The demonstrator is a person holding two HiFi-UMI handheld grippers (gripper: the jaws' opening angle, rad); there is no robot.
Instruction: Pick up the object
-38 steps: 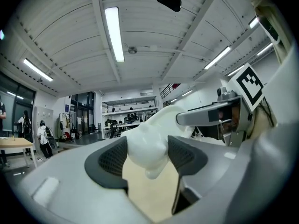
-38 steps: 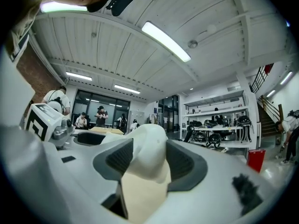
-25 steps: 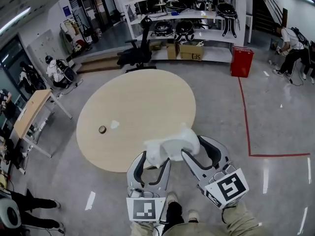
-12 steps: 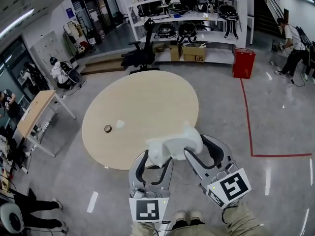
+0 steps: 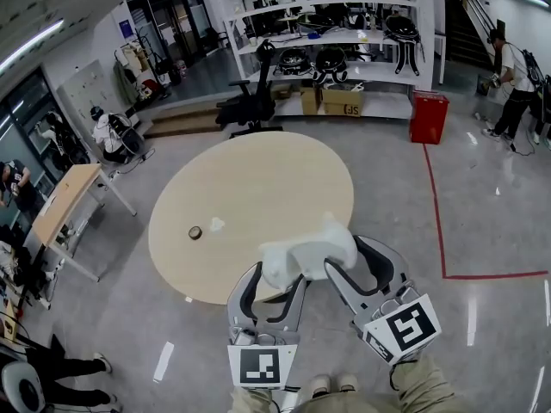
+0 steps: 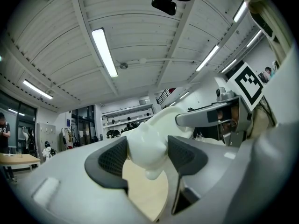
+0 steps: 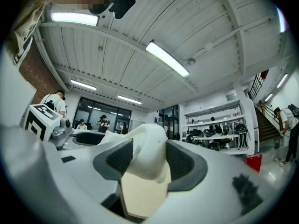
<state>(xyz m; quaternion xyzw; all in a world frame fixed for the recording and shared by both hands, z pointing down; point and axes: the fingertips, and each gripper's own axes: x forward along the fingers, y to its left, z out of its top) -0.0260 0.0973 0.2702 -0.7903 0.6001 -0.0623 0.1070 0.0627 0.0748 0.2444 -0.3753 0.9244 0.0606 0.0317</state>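
Observation:
A white glossy figurine-like object hangs in the air over the near edge of the round wooden table, held from both sides. My left gripper is shut on its left lower part; in the left gripper view the object sits pressed between the dark pads. My right gripper is shut on its right end. In the right gripper view the object fills the gap between the fingers, with the tabletop showing below it.
A small roll of tape and a white scrap lie on the table's left part. Beyond stand an office chair, shelves, a red bin and a side desk. People stand at the far right and left.
Both grippers keep their hold on the white object at the same spot in view. The table and room have drifted slightly rightward in the head view.

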